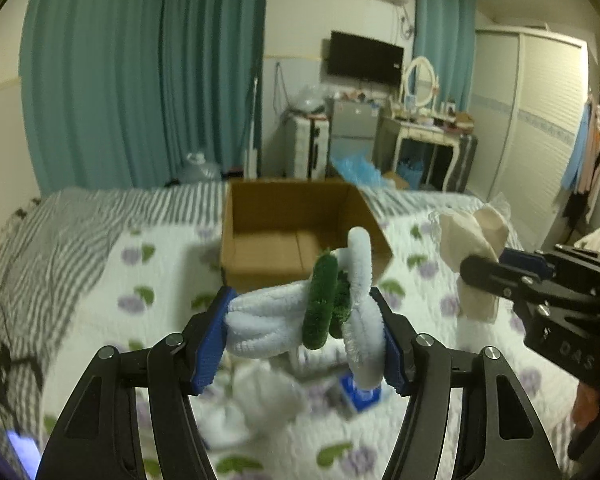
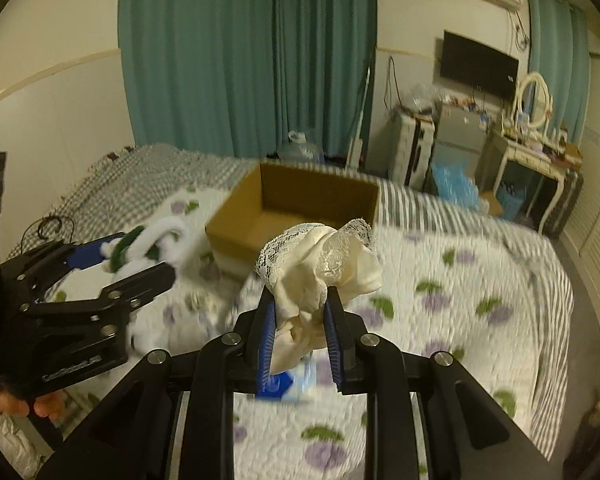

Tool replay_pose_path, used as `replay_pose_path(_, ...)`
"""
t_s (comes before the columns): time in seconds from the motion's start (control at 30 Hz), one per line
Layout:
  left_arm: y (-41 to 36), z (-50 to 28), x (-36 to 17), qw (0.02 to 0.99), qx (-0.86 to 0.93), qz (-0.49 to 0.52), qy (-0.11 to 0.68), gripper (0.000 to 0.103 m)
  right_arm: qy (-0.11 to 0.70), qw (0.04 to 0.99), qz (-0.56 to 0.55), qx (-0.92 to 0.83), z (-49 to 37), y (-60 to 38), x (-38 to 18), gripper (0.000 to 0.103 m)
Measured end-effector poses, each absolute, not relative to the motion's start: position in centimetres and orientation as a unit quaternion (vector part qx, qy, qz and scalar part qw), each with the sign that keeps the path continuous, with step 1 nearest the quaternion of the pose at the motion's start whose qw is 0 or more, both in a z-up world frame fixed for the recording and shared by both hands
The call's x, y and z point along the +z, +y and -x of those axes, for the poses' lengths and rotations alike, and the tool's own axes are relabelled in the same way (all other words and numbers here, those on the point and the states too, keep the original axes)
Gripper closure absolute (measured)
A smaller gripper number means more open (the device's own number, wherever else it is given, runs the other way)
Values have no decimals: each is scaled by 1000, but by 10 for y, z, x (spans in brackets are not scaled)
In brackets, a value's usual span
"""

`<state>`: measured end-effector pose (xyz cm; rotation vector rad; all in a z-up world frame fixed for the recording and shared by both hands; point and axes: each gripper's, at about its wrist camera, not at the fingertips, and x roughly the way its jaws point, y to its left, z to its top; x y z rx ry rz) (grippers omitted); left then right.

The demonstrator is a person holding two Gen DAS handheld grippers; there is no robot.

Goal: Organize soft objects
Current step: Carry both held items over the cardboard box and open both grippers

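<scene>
My left gripper (image 1: pixel 306 334) is shut on a white and green fuzzy toy (image 1: pixel 296 316), held above the bed in front of an open cardboard box (image 1: pixel 260 256). It also shows at the left of the right wrist view (image 2: pixel 132 256). My right gripper (image 2: pixel 300 340) is shut on a cream cloth with lace trim (image 2: pixel 324 272), held above the bed, short of the box (image 2: pixel 240 224). In the left wrist view the cloth (image 1: pixel 472 240) and the right gripper (image 1: pixel 496 272) are at the right. The box looks empty inside.
A floral quilt (image 2: pixel 460 300) covers the bed, with a grey striped sheet (image 1: pixel 80 232) at its far side. A small blue item (image 1: pixel 360 392) and white soft things (image 1: pixel 252 404) lie on the quilt below the grippers. Teal curtains, a wardrobe and a dressing table stand beyond.
</scene>
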<state>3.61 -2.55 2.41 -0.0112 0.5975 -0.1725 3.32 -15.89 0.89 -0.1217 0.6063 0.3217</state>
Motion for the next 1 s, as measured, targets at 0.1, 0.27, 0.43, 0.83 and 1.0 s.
replay_pose_path(0.1,-21,-63,38,956,-79,5,283,40,282,943,61,164,-53,-154,26,81)
replay_pose_path(0.27,-16,-108,43,957,-71,7,280,40,280,944,58,166,-101,-148,35,81)
replay_pose_path(0.43,-21,-154,21,954,-66,-7,294,40,297,939,48,167,-160,-143,19,81)
replay_pose_path(0.83,-30,-235,-48,937,-60,-19,345,39,361,916,42,167,-260,-147,-76,81)
replay_pose_path(1.0,-41,-235,-48,945,-57,-51,319,33,356,920,38,162,-269,-152,-75,80)
